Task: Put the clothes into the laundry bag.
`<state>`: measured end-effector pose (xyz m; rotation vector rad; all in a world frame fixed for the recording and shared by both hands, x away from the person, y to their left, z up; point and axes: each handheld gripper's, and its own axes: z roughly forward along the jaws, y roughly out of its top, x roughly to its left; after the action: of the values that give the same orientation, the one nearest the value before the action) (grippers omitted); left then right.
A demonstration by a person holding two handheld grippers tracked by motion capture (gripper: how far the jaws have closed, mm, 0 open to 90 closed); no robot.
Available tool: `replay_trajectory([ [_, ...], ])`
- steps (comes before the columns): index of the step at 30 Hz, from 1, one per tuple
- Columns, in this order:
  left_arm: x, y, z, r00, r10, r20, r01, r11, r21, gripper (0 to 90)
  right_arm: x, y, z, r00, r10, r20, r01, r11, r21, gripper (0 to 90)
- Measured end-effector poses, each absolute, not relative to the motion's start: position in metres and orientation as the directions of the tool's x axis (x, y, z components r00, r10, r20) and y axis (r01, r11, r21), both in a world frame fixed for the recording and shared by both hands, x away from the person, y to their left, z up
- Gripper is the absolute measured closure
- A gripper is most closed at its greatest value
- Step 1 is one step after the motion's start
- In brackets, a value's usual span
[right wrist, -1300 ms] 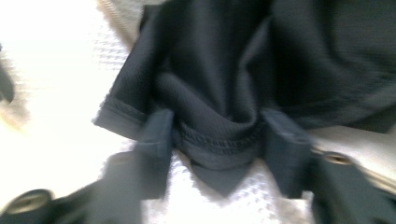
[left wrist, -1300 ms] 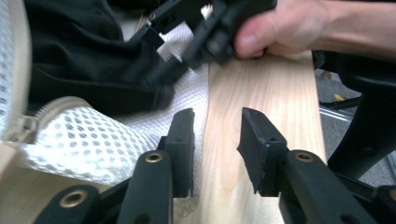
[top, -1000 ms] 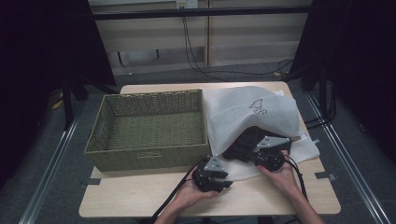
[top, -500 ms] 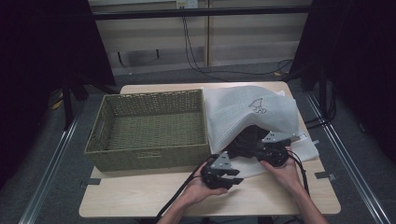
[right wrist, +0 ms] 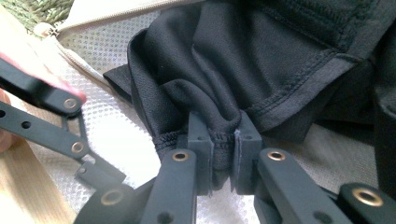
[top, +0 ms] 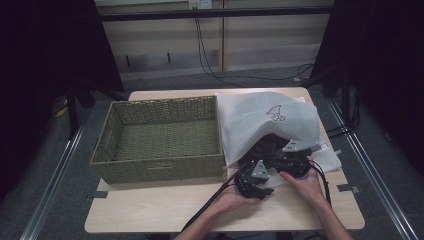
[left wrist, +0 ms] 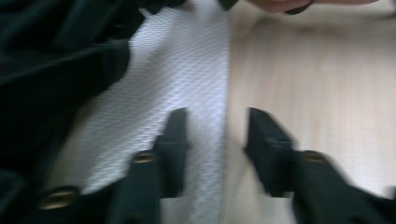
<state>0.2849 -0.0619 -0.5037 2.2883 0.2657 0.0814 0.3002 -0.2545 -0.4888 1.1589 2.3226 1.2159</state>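
A white mesh laundry bag (top: 265, 120) lies on the right half of the table, its mouth toward me. A black garment (top: 265, 147) bulges out of that mouth. In the right gripper view my right gripper (right wrist: 223, 135) is shut on a bunched fold of the black garment's (right wrist: 261, 60) stitched hem, over the mesh bag (right wrist: 116, 135). From above, the right gripper (top: 292, 160) sits at the bag's mouth. My left gripper (top: 257, 175) is just left of it. Its own view shows the left gripper (left wrist: 215, 126) open above the bag's edge (left wrist: 177, 60) and bare wood, gripping nothing.
A large empty green woven basket (top: 165, 165) fills the left half of the wooden table (top: 165, 210), touching the bag's side. Black cables trail from both grippers toward the table's front edge. Dark floor and metal rails surround the table.
My left gripper has slid to the right along the table front, closing in on the bag's mouth and the right gripper. The right gripper has stayed put, still clamped on the garment.
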Motion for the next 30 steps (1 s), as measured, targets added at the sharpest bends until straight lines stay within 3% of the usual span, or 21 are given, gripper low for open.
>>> replay_trajectory([
  [3, 0.287, -0.060, -0.503, 0.965, 0.257, -0.043, 0.202, -0.634, 0.746, 85.9, 0.302, -0.254, -0.489, -0.642, 0.757, 0.119, 0.529, 0.326, 0.783, 81.7],
  [5, 0.288, -0.057, -0.503, 0.965, 0.257, -0.059, 0.214, -0.632, 0.745, 89.4, 0.305, -0.253, -0.488, -0.642, 0.757, 0.123, 0.533, 0.325, 0.781, 81.5],
  [14, 0.278, -0.043, -0.497, 0.973, 0.188, -0.130, 0.217, -0.583, 0.783, 90.0, 0.326, -0.253, -0.487, -0.629, 0.765, 0.136, 0.552, 0.316, 0.772, 80.5],
  [30, 0.261, -0.027, -0.489, 0.989, 0.072, -0.127, 0.145, -0.572, 0.808, 90.0, 0.362, -0.242, -0.487, -0.591, 0.800, 0.102, 0.579, 0.332, 0.745, 80.3],
])
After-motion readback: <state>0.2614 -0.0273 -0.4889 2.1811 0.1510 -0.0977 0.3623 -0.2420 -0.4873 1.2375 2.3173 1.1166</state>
